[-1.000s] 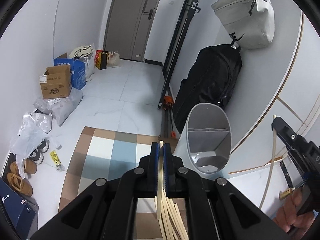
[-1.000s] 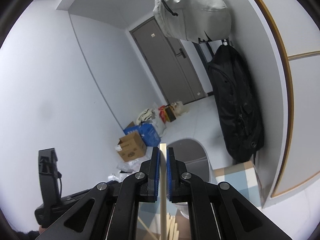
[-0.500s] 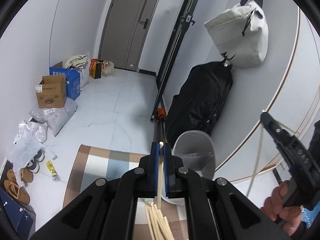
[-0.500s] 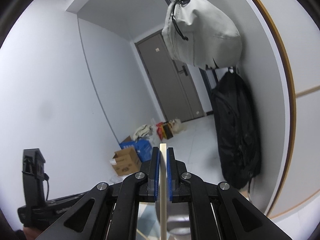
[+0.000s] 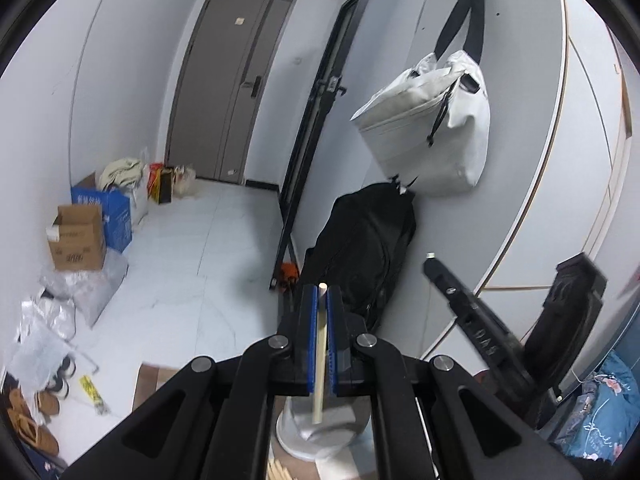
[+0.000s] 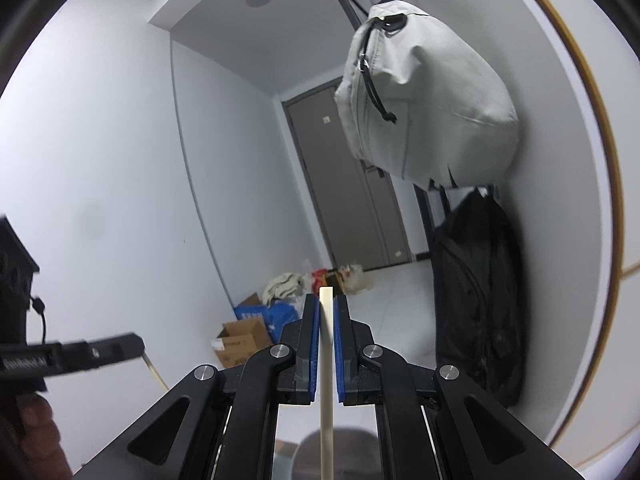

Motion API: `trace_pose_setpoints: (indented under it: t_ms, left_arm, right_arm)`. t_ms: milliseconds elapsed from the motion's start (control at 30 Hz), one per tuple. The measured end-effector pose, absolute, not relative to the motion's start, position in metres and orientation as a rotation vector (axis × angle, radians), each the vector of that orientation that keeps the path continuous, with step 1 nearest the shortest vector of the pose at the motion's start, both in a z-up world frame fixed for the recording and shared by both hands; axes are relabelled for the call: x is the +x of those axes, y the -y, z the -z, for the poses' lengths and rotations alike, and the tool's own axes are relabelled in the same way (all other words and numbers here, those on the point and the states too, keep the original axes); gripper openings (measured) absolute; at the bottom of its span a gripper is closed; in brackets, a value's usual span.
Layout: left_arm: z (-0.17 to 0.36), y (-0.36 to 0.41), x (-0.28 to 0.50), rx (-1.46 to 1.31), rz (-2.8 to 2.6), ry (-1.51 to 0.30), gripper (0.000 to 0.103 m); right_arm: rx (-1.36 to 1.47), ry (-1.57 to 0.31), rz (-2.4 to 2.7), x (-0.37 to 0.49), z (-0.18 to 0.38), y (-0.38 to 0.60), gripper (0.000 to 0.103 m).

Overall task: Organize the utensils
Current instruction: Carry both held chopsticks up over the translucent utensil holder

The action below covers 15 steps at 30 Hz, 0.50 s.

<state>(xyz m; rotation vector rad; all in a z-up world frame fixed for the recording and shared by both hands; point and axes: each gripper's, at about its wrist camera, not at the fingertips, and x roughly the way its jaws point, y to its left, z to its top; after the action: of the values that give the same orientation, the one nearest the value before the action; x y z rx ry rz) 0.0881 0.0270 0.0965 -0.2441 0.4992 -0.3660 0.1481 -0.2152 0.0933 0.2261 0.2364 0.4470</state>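
Both grippers have risen: the left gripper [image 5: 319, 292] pinches one chopstick [image 5: 319, 356] above the grey holder [image 5: 320, 436] at 6 o'clock, the right gripper [image 6: 326, 304] pinches another chopstick [image 6: 326, 380]; dropping them in comes next

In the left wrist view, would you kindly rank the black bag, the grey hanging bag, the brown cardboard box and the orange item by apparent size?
1. Black bag and grey hanging bag: look alike, so unranked.
2. Brown cardboard box.
3. Orange item, smallest.
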Motion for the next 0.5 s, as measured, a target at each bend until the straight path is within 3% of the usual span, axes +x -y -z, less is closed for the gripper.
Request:
trace_pose_setpoints:
  t_ms: [500]
  left_arm:
    - [-0.080, -0.004, 0.139, -0.223, 0.407, -0.554, 0.001]
  right_arm:
    - [0.234, -0.198, -0.448, 0.216, -0.064, 0.204, 0.006]
